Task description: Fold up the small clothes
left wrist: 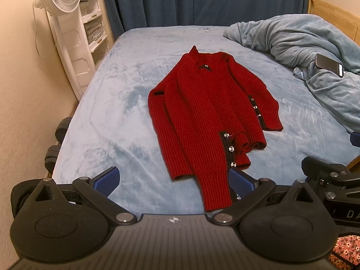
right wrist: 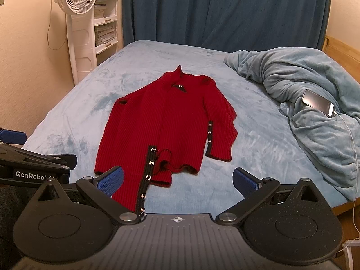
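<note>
A red knit cardigan (left wrist: 202, 112) with black trim and silver buttons lies on the pale blue bed (left wrist: 108, 117), sleeves folded in over the body, collar at the far end. My left gripper (left wrist: 174, 178) hovers open above the near hem, nothing between its blue pads (left wrist: 108, 177). From the right wrist, the cardigan (right wrist: 162, 123) lies ahead and slightly left. My right gripper (right wrist: 178, 180) is open and holds nothing, its left pad (right wrist: 112, 177) over the hem near the button strip. The left gripper's body (right wrist: 33, 164) shows at the left edge.
A bunched light blue blanket (right wrist: 315, 103) fills the bed's right side, with a phone (right wrist: 318, 103) and its cable on it. A white fan (right wrist: 76, 18) and shelves (right wrist: 105, 15) stand left of the bed. Dark blue curtains (right wrist: 225, 11) hang behind. Wooden bed frame (left wrist: 337, 15) at right.
</note>
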`<state>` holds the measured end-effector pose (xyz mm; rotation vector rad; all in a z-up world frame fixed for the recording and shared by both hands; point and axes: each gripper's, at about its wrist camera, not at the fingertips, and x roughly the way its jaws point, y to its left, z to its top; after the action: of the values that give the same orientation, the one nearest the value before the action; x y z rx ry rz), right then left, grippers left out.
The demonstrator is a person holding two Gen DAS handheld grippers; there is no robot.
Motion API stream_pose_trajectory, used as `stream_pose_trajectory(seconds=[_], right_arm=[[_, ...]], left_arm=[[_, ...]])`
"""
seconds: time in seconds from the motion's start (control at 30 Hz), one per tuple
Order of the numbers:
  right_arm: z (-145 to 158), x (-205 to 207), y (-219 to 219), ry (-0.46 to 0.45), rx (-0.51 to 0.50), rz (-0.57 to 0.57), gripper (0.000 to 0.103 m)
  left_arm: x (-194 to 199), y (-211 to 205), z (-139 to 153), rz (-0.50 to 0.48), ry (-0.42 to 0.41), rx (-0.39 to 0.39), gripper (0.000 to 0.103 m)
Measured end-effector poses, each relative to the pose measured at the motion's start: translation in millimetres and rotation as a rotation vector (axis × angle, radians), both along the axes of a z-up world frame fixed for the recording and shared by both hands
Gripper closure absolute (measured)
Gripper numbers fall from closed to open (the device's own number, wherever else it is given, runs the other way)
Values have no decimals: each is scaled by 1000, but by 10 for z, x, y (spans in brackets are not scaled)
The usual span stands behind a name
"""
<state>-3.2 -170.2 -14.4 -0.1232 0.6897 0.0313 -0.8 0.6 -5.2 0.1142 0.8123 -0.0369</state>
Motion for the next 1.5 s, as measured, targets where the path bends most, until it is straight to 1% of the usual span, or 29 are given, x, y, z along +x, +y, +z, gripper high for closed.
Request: stream_pose_trajectory(seconds=[0.43, 0.63, 0.83, 1.03, 1.17, 1.27, 1.33, 1.4, 1.5], right_arm=[[-30, -4, 6, 4, -1, 0, 1], [-109, -28, 18, 16, 2, 0, 1], [-146, 57, -44, 45, 14, -15, 1], [-229, 235, -188, 81, 35, -59, 1], [-308, 495, -391, 92, 41, -115, 1], [-359, 802, -620, 76, 35, -181, 1], [-395, 1049, -800, 56, 23, -223, 1], [-441, 1384, -1008, 26, 4, -272, 1], [-526, 1896, -1289, -5, 2, -324, 1]], left_arm=[[-5, 3, -13, 1, 2, 0, 0], [-19, 27, -105, 4, 18, 0, 0], [94, 23, -210, 9, 62, -5, 0], [274, 30, -349, 17, 133, -10, 0], [506, 43, -449, 26, 187, -7, 0], [771, 37, -494, 24, 200, 16, 0], [1051, 13, -491, 9, 187, 23, 0], [1342, -31, -485, -4, 177, 29, 0], [1931, -155, -477, -44, 150, 27, 0]])
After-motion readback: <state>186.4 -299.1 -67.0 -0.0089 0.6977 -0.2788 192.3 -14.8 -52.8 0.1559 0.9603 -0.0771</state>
